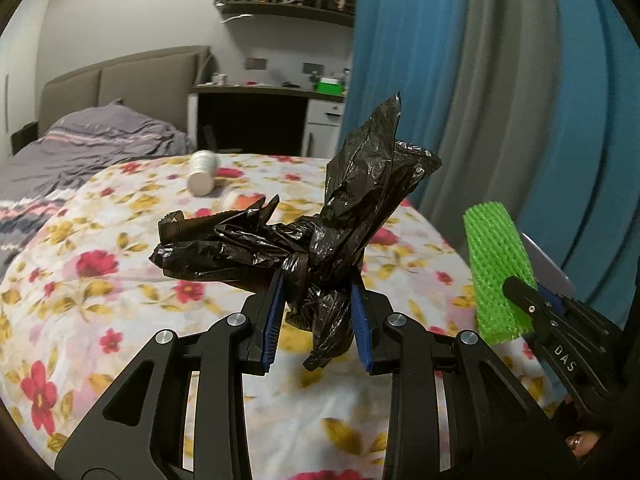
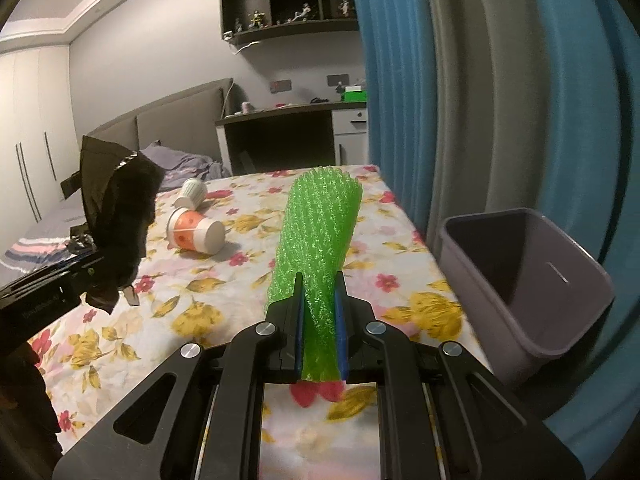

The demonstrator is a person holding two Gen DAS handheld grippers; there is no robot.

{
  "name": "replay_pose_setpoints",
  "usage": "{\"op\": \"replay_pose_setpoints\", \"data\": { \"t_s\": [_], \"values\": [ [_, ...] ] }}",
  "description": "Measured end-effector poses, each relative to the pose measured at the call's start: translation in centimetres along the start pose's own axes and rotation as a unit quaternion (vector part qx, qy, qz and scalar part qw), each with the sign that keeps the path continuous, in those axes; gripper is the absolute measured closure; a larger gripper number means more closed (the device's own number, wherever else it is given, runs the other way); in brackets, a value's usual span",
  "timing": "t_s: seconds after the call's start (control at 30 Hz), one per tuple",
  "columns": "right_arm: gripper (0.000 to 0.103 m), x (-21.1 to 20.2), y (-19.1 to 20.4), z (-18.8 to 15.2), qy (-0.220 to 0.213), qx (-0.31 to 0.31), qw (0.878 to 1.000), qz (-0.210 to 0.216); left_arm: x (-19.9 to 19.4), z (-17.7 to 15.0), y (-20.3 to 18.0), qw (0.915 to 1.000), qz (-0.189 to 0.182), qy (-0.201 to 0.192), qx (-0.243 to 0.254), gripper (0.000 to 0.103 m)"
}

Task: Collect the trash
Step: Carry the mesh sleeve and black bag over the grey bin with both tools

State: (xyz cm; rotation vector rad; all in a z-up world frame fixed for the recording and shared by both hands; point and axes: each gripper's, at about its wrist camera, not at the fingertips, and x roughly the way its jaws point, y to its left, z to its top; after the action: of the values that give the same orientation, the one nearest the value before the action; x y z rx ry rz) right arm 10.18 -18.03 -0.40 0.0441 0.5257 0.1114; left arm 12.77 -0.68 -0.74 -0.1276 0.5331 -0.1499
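Left tongs [image 1: 318,312] pinched a limp, crumpled black bag [image 1: 304,236] at its gathered neck while right tongs [image 2: 320,338] squeezed springy green foam netting [image 2: 320,232] near its lower end.

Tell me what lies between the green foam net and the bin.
Only bare floral cloth lies between the foam net and the bin, seen in the right wrist view.
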Motion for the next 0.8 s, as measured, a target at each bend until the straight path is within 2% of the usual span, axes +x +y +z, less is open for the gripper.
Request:
{"op": "replay_pose_setpoints", "data": {
  "t_s": [0.43,0.67,0.8],
  "values": [
    [0.089,-0.9,-4.0,-0.1,-0.008,0.022,0.999,-0.031,2.4,0.9,-6.8,0.9969,-0.060,0.009,0.051,0.073],
    [0.089,-1.4,-7.0,0.1,-0.017,0.041,0.997,-0.058,3.9,1.6,-11.5,0.9908,-0.104,0.007,0.086,0.073],
    [0.089,-1.8,-9.7,0.2,-0.022,0.060,0.994,-0.083,5.3,2.3,-14.9,0.9831,-0.153,0.014,0.101,0.073]
  ]
}}
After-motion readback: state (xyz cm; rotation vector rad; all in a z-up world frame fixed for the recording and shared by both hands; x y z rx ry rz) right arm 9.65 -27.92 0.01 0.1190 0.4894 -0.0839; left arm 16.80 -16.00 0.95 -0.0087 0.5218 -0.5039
